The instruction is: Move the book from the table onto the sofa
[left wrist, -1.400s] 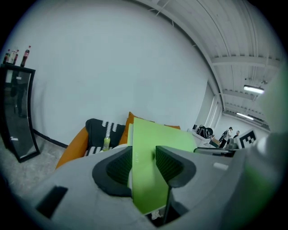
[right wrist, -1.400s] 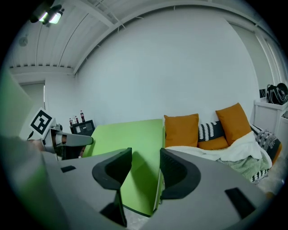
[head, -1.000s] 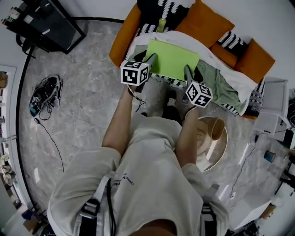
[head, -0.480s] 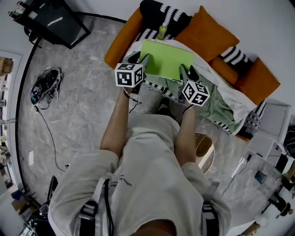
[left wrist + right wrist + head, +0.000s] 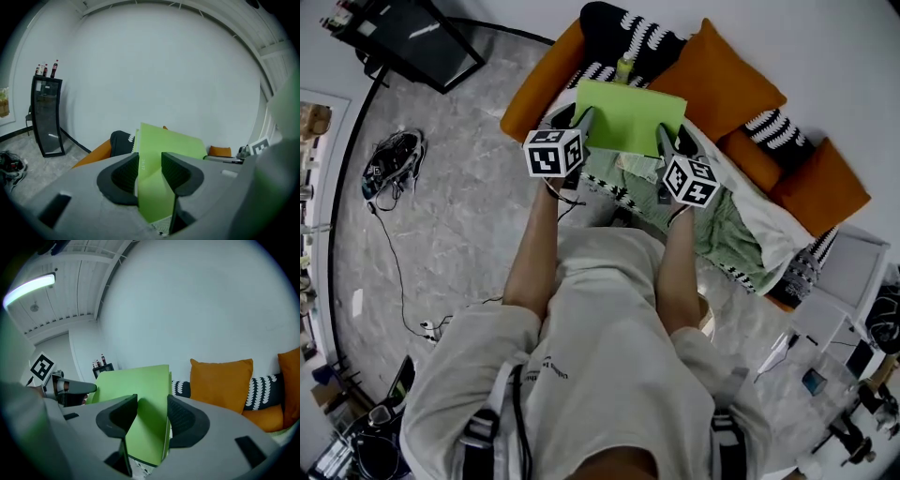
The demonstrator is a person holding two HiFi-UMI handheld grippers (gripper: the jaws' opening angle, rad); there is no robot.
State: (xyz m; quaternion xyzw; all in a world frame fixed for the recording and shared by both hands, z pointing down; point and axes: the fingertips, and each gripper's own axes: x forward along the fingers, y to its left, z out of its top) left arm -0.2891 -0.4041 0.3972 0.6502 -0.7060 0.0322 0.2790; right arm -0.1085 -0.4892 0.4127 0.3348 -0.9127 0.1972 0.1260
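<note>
Sofa [image 5: 727, 70] behind book [image 5: 630, 117] in 2 grippers [image 5: 584, 122] [image 5: 664, 141]

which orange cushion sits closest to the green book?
The big orange cushion right beside the green book; the far orange cushion lies farther right.

book [image 5: 157, 140]: small dark print on its edge, too small to read | left gripper [image 5: 581, 120] and right gripper [image 5: 665, 139], at the book's two sides: their cubes [image 5: 551, 152] bear black-and-white square markers, no letters | shirt [image 5: 600, 347], nearer than the book: small chest print, unreadable | bottles [image 5: 46, 69], far left of the book: labels unreadable
</note>
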